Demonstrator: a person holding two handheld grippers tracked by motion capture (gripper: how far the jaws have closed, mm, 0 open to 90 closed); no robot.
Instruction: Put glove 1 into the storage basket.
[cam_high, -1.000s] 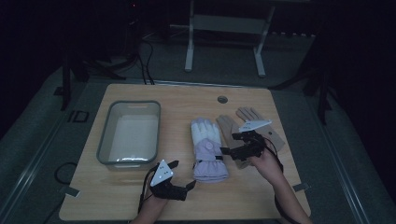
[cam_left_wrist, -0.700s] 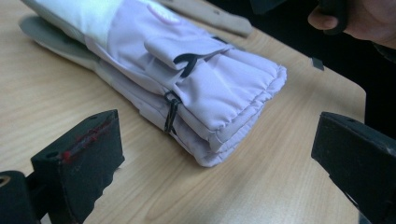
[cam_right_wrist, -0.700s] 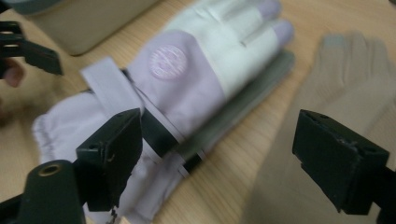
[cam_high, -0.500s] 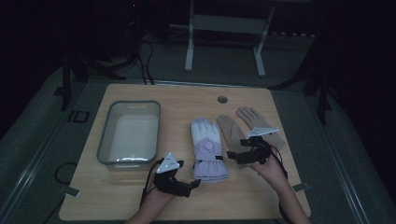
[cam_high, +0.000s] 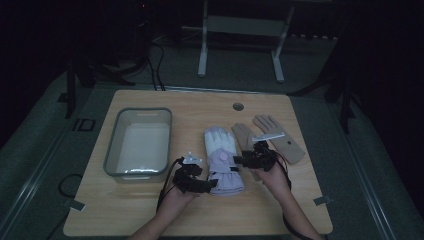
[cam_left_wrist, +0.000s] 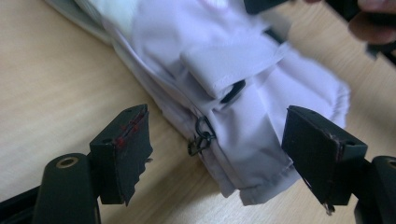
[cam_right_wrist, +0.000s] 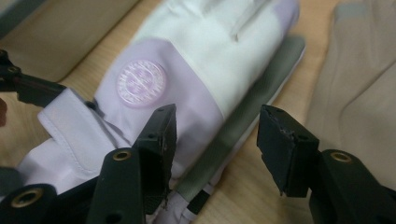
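Note:
A white and lilac winter glove (cam_high: 222, 160) lies flat in the middle of the wooden table (cam_high: 150, 210), cuff toward the person. My left gripper (cam_high: 212, 184) is open at the cuff's left corner; in the left gripper view the lilac cuff (cam_left_wrist: 247, 116) and a small metal clip (cam_left_wrist: 201, 137) sit between its jaws. My right gripper (cam_high: 239, 160) is open at the glove's right edge; the right gripper view shows the glove (cam_right_wrist: 187, 74) with its round lilac badge (cam_right_wrist: 141, 83) and grey underside (cam_right_wrist: 243, 126) between the jaws. Neither holds anything.
A pair of tan gloves (cam_high: 272, 137) lies right of the white glove, partly under the right hand. A grey plastic bin (cam_high: 139, 144) stands at the left. A round cable hole (cam_high: 238, 106) is near the table's far edge.
Both grippers have closed in on the white glove: the left moved right to the cuff corner, the right moved left and down from over the tan gloves to the glove's right edge.

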